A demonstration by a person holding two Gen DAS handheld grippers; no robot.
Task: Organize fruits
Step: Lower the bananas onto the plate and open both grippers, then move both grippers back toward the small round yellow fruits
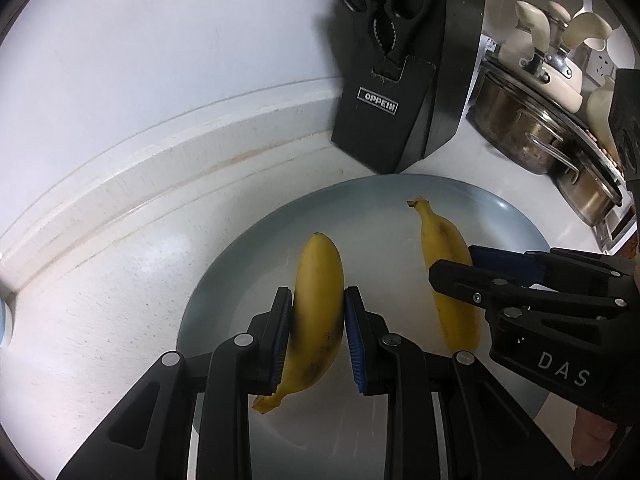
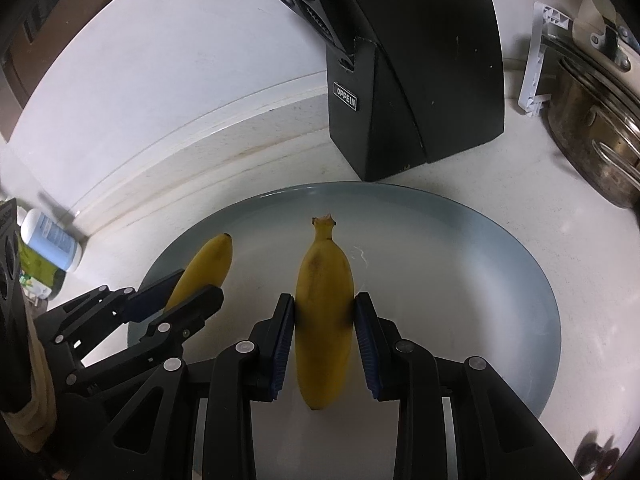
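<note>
A large grey-blue plate (image 1: 224,276) lies on the white counter; it also shows in the right wrist view (image 2: 500,264). My left gripper (image 1: 318,320) is shut on a yellow banana (image 1: 320,280) over the plate's left half, stem toward me. My right gripper (image 2: 325,328) is shut on a second banana (image 2: 324,304) over the plate's middle, stem pointing away. In the left wrist view the right gripper (image 1: 460,268) and its banana (image 1: 444,248) show on the right. In the right wrist view the left gripper (image 2: 188,288) and its banana (image 2: 212,264) show on the left.
A black knife block (image 1: 408,92) holding scissors (image 1: 380,4) stands just behind the plate; it also shows in the right wrist view (image 2: 416,80). Steel pots (image 1: 536,136) with cream handles crowd the back right. A white bottle (image 2: 52,240) lies at the left. A raised white backsplash ledge (image 1: 160,160) runs behind.
</note>
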